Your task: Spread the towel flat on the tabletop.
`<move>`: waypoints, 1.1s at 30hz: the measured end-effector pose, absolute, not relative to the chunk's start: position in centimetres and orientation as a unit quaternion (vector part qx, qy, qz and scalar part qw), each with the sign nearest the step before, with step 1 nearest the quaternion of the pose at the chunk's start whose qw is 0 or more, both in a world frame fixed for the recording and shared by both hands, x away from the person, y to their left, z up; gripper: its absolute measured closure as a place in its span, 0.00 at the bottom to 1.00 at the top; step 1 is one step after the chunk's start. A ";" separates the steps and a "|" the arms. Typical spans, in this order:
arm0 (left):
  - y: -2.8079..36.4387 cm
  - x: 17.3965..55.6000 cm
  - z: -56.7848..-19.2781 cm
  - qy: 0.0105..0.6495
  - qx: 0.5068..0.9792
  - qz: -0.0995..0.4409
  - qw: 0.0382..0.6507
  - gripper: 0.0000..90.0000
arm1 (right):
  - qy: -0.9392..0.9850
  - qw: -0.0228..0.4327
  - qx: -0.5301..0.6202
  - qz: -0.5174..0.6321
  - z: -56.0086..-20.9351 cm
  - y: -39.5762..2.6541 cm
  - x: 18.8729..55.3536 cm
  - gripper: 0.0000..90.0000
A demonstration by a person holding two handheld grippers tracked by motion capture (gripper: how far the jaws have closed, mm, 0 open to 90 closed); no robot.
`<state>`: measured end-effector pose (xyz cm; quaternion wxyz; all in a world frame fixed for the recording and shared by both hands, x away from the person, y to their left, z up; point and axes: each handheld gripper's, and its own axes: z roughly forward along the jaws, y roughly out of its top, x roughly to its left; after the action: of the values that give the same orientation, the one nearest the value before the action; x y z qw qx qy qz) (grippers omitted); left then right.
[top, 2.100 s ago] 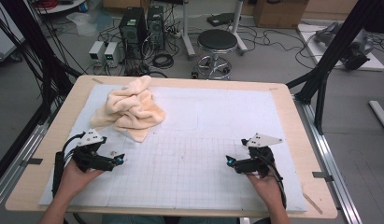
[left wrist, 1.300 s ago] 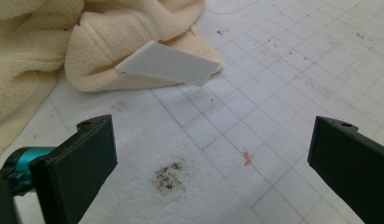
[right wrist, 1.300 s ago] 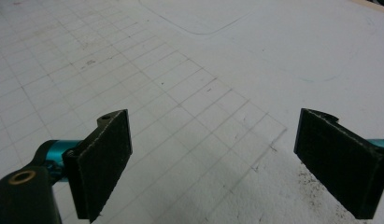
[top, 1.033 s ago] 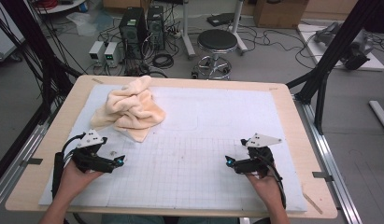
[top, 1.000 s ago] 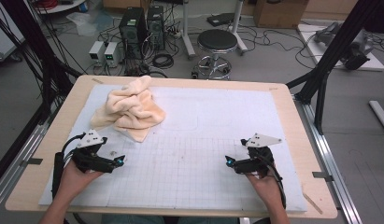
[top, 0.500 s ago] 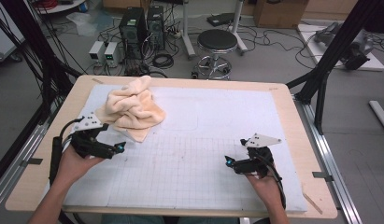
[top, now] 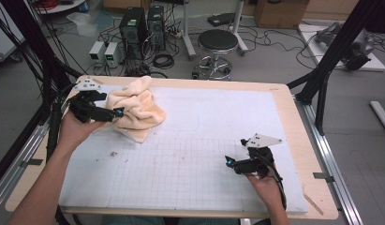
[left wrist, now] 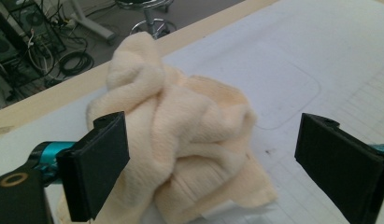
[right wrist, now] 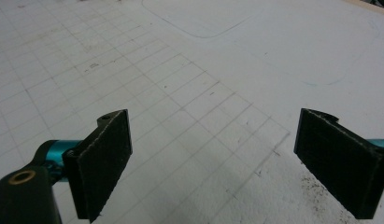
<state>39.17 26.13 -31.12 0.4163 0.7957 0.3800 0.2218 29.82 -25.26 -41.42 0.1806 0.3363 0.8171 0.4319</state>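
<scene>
The crumpled cream-coloured terry towel (top: 135,108) lies bunched in a soft heap at the far left of the desk, on the white gridded foam mat (top: 195,154) that covers most of the top. In the left gripper view the towel (left wrist: 180,140) rises in thick folds straight ahead, its loose lower edge spread flat on the mat.

The mat bears a faint printed grid, a drawn rounded outline near its middle and a few dark specks. Around it runs the pale wooden rim of the desk (top: 293,122). Beyond the far edge, on the grey floor, stand a black round stool (top: 218,42), computer towers (top: 141,26) and tangled cables; black frame struts rise at both sides.

The left tool (top: 119,112) hangs just beside the towel's left flank, its jaws spread wide and just now closing a little, with the heap ahead of them and the pads not pressing on it. The right tool (top: 229,162) rests low over the near right part of the mat, well apart from the towel, released, with bare grid between its jaws.
</scene>
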 end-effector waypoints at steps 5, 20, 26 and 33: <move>26.5 41.7 -32.9 0.409 0.795 0.228 0.386 0.19 | 0.818 0.177 0.337 0.432 -41.4 -25.3 29.8 0.12; 26.5 43.9 -37.5 0.460 0.777 0.197 0.381 0.41 | 0.821 0.173 0.333 0.431 -41.5 -25.2 29.8 0.12; 26.4 43.9 -38.2 0.465 0.773 0.203 0.380 0.58 | 0.822 0.174 0.330 0.431 -41.5 -25.1 29.8 0.12; 25.7 43.6 -38.1 0.453 0.782 0.211 0.372 0.75 | 0.823 0.171 0.329 0.431 -41.6 -25.0 29.9 0.12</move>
<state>43.61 25.68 -38.09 0.3723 0.7821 0.4528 0.2114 29.87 -25.02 -41.56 0.1713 0.3288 0.8229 0.4306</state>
